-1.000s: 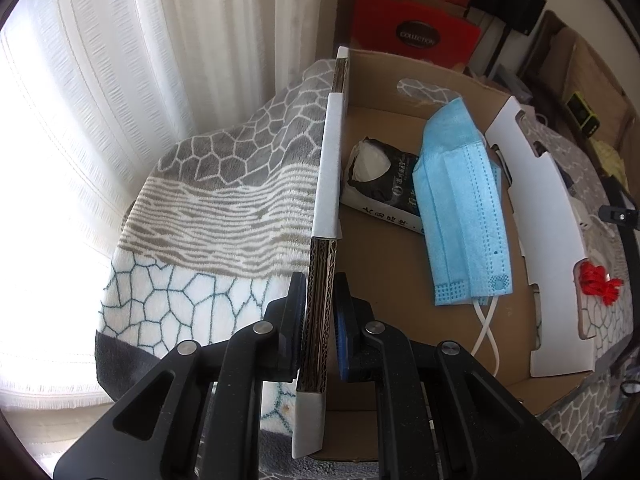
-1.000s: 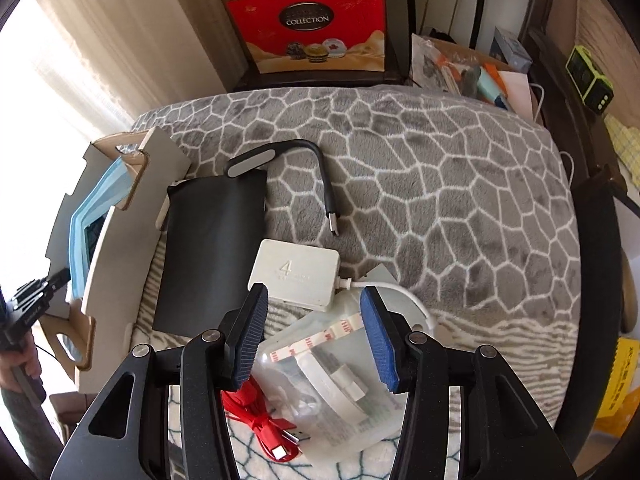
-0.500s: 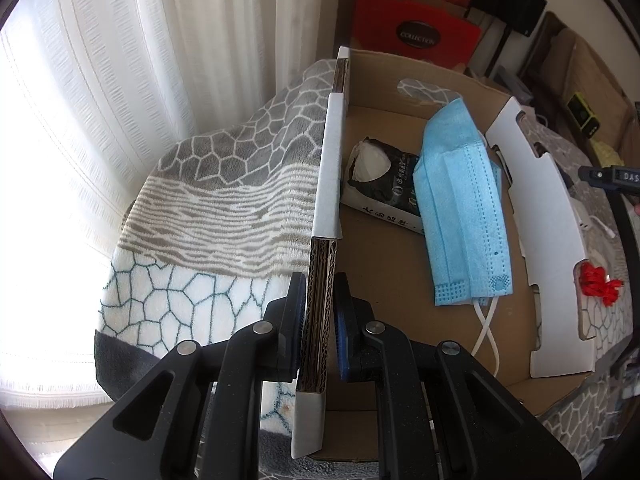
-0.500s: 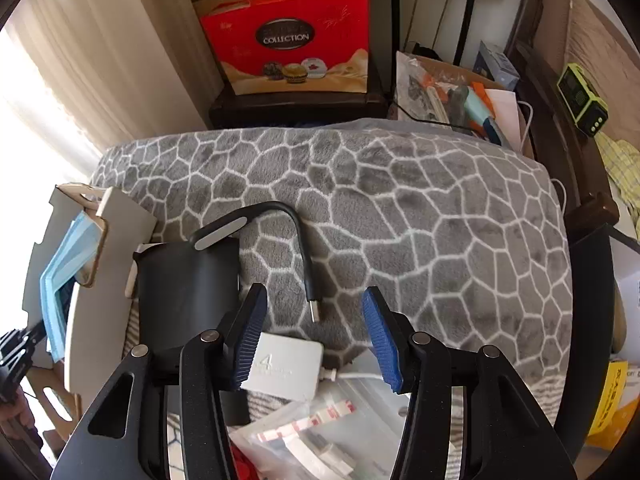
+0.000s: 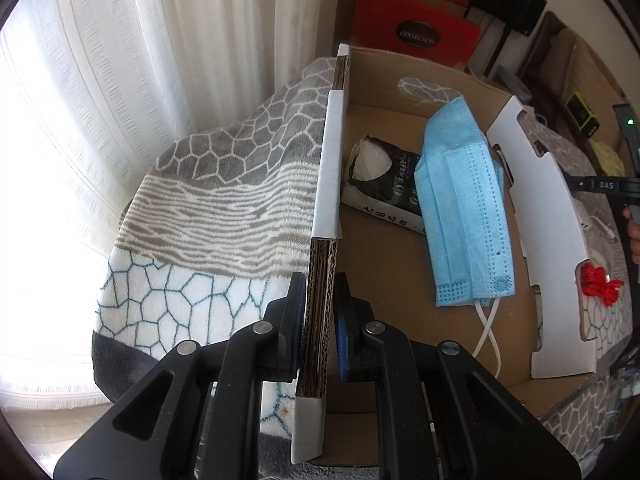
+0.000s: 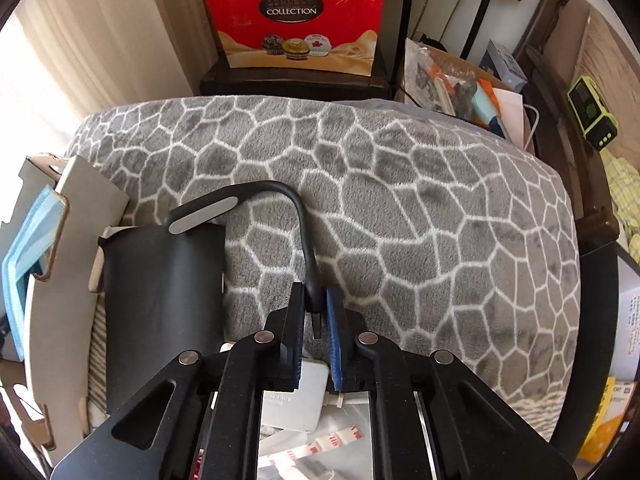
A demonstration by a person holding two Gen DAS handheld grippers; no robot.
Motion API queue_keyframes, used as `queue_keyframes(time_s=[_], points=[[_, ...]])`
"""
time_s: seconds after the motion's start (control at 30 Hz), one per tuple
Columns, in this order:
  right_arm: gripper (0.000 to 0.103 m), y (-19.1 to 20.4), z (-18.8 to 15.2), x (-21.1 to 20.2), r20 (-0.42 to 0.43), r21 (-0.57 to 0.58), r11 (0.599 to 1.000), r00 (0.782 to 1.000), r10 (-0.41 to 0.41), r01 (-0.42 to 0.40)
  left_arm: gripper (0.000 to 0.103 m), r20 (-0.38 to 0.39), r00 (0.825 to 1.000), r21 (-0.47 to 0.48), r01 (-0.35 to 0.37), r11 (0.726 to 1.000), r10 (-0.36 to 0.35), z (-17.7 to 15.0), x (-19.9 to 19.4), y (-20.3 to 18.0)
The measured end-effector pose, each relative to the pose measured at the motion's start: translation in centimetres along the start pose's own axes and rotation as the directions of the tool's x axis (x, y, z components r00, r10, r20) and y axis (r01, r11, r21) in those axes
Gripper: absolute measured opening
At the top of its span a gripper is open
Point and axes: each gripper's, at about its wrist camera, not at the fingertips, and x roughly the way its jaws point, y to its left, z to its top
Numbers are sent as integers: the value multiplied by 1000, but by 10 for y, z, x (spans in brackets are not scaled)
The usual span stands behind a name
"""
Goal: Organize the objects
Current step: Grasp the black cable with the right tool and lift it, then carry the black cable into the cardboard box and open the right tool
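My left gripper point(image 5: 320, 312) is shut on the near wall of an open cardboard box point(image 5: 400, 280) that lies on a patterned blanket point(image 5: 224, 184). Inside the box lie a blue face mask point(image 5: 464, 208) and a black packet point(image 5: 384, 184). My right gripper point(image 6: 314, 312) is shut on the plug end of a black bendable USB light point(image 6: 256, 200), which lies on the grey blanket point(image 6: 400, 220). Beside it a black pouch point(image 6: 160, 300) lies next to the box wall point(image 6: 56, 280). A white USB hub point(image 6: 288, 400) sits under the right gripper.
A clear bag of small parts point(image 6: 320, 448) lies under the right gripper. A red cable point(image 5: 596, 284) shows past the box's right wall. A red gift bag point(image 6: 296, 16), a yellow-green device point(image 6: 592, 112) and cluttered boxes stand beyond the bed. Curtains point(image 5: 120, 80) hang on the left.
My right gripper moved forward from above the white hub and parts bag to the USB light's plug and closed on it. My left gripper kept its hold on the box wall.
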Motion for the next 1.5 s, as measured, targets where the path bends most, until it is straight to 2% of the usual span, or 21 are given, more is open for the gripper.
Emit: queue_keyframes(time_s=[0.27,0.87,1.07,1.37,1.5], points=[[8,1,2,-32,76,10,998,995,64,-65,12,1,1000,-1,4,1000,-4,0,0,2],[8,52,15,-108,200,-76,989,970,142,-129,12,0,1000,-12,13,1000,-13,1,0,3],[8,76,24,-130,221,-116,979,956,193,-171,12,0,1000,-13,13,1000,-13,1,0,3],[8,132,34,-119,198,-145,965,950,243,-217,12,-1,1000,-14,13,1000,-13,1,0,3],[8,154,36,-100,146,-156,957,952,269,-246,12,-1,1000,-15,13,1000,-13,1,0,3]])
